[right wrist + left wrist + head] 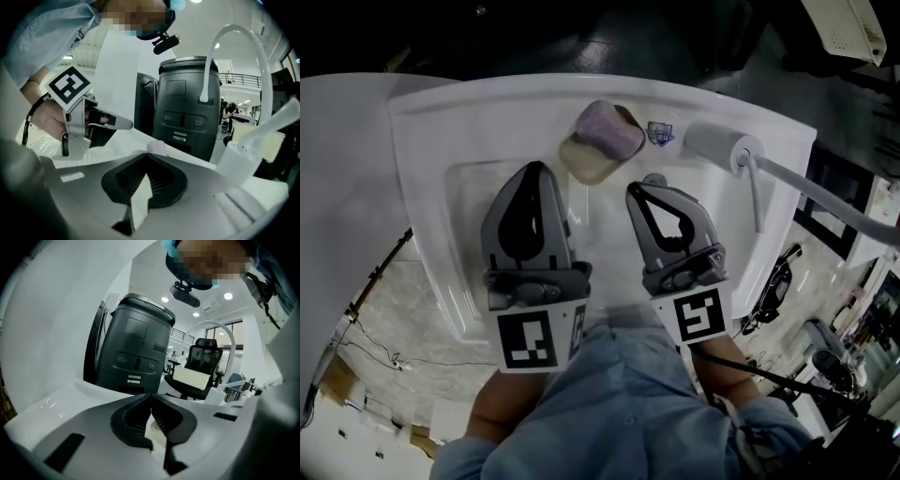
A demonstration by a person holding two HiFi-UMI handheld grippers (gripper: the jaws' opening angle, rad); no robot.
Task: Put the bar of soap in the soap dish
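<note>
- Your left hand-held gripper (539, 171): jaws pressed together with nothing between them, over the basin of the white sink (422, 141).
- Your right hand-held gripper (643, 185): jaws also pressed together and empty, alongside the left one.
- Bar of soap (611, 129): lilac, resting tilted on the beige soap dish (584, 164) at the sink's back rim. It lies just beyond both gripper tips and is held by neither.
- Faucet (727, 148): white, to the right of the soap.

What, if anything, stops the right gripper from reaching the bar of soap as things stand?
Probably yes. The bar of soap lies on the soap dish just beyond the right gripper, nothing between them; the faucet stands aside to the right. The gripper's shut jaws would need opening first.
</note>
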